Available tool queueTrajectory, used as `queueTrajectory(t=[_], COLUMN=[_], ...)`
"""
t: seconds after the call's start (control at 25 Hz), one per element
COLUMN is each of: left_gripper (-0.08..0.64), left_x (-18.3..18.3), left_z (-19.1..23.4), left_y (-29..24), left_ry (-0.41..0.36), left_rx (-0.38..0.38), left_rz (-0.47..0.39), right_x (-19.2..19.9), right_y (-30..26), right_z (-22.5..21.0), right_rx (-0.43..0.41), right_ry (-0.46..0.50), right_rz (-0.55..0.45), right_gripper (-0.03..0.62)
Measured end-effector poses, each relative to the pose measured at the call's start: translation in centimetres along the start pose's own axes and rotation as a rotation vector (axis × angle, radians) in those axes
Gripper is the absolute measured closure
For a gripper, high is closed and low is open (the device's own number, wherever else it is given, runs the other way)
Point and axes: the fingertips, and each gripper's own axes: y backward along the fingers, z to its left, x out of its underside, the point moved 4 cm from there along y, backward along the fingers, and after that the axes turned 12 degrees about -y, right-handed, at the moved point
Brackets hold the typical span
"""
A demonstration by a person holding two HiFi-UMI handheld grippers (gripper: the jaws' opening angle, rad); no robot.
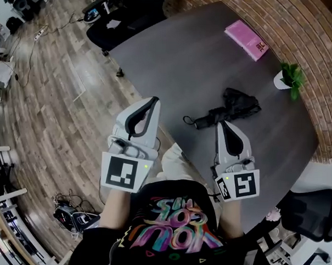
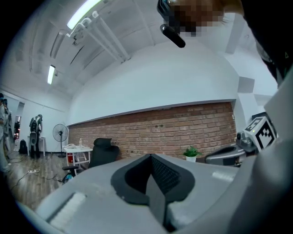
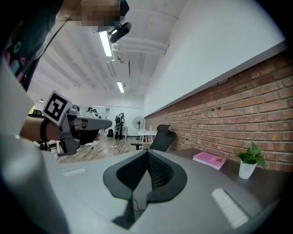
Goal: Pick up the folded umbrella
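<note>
The folded black umbrella (image 1: 227,109) lies on the dark grey table (image 1: 196,59), its handle end with a wrist strap (image 1: 187,120) pointing toward me. My right gripper (image 1: 220,124) is over the table's near edge with its tip just short of the umbrella's handle, and its jaws are together with nothing held. My left gripper (image 1: 154,100) is to the left, past the table edge and over the floor, also shut and empty. Each gripper view shows its own jaws closed to a point, the left gripper (image 2: 150,156) and the right gripper (image 3: 147,152). Their bodies hide the umbrella.
A pink book (image 1: 246,39) lies at the table's far side and a small potted plant (image 1: 289,78) stands at the right edge by the brick wall. Black office chairs stand at top left (image 1: 118,23) and bottom right (image 1: 311,213). Cables (image 1: 69,215) lie on the wood floor.
</note>
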Motion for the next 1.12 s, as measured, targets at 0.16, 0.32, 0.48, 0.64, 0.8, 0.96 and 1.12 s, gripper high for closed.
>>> queueTrajectory(t=[0.16,0.32,0.48,0.64,0.8,0.96,1.12], left_gripper=[0.560,0.559,0.560,0.560,0.559,0.559,0.560], left_x=[-1.2,-2.0,-2.7,-3.7,-4.2,-4.6,-5.4], left_z=[-0.6,-1.9,-3.6,-5.4,-7.1,-9.1,-11.4], left_y=[-5.7,-10.2,-13.4,-15.8,-17.8,-19.8,-21.7], left_ry=[-0.012,-0.023,-0.040,-0.052,-0.063,-0.061,-0.051], left_rx=[0.080,0.155,0.229,0.313,0.401,0.508,0.621], left_rz=[-0.019,-0.031,-0.045,-0.067,-0.081,-0.102,-0.128], right_x=[-1.7,-2.3,-2.7,-2.8,-2.6,-2.9,-3.3], right_y=[-1.0,-0.8,0.0,1.4,2.8,4.4,5.6], right_z=[-4.1,-7.9,-10.3,-11.7,-13.0,-14.1,-14.1], right_rx=[0.078,0.167,0.236,0.306,0.393,0.490,0.591], right_ry=[-0.019,-0.050,-0.065,-0.079,-0.092,-0.100,-0.110], right_rz=[-0.032,-0.050,-0.069,-0.083,-0.082,-0.088,-0.090], right_gripper=[0.594,0.592,0.594,0.593,0.594,0.594,0.594])
